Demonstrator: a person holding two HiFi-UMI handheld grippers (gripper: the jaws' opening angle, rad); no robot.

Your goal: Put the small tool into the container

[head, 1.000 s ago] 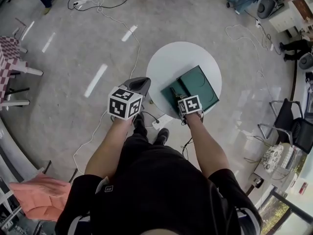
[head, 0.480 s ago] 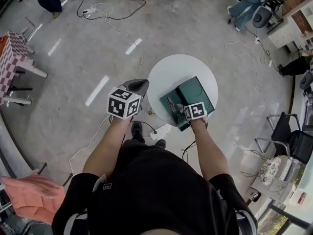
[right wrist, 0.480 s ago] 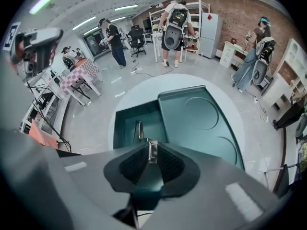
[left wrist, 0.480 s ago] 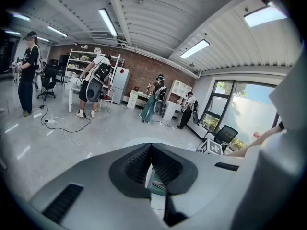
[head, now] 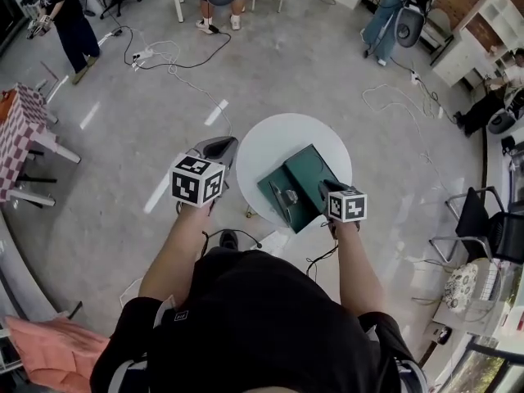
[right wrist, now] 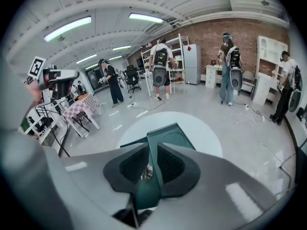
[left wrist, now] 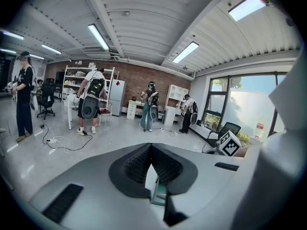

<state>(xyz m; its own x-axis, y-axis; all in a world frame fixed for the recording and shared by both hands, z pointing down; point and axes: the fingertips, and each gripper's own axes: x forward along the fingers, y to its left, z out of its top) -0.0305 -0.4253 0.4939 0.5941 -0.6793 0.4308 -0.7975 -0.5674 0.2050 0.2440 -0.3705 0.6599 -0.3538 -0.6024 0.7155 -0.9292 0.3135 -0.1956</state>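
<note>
A dark green container (head: pixel 315 174) lies open on a round white table (head: pixel 270 142). The small metal tool (head: pixel 290 196) rests inside its left half. My right gripper (head: pixel 326 185) hovers at the container's right near edge, jaws slightly open and holding nothing. In the right gripper view, the container (right wrist: pixel 170 138) and the tool (right wrist: pixel 147 171) show through the narrow gap of that gripper (right wrist: pixel 152 145). My left gripper (head: pixel 219 144) hangs over the floor just left of the table, shut and empty. In its own view, the left gripper (left wrist: pixel 150 145) has its pads meeting at the tip.
Cables trail over the grey floor around the table. A checkered table (head: pixel 20 129) stands far left, an office chair (head: pixel 483 219) at the right, and an orange cloth (head: pixel 49 354) at the lower left. Several people stand at the far end of the room.
My right gripper has pulled back to the right, away from the container's left half, and the tool now lies alone inside. The head view has tilted up.
</note>
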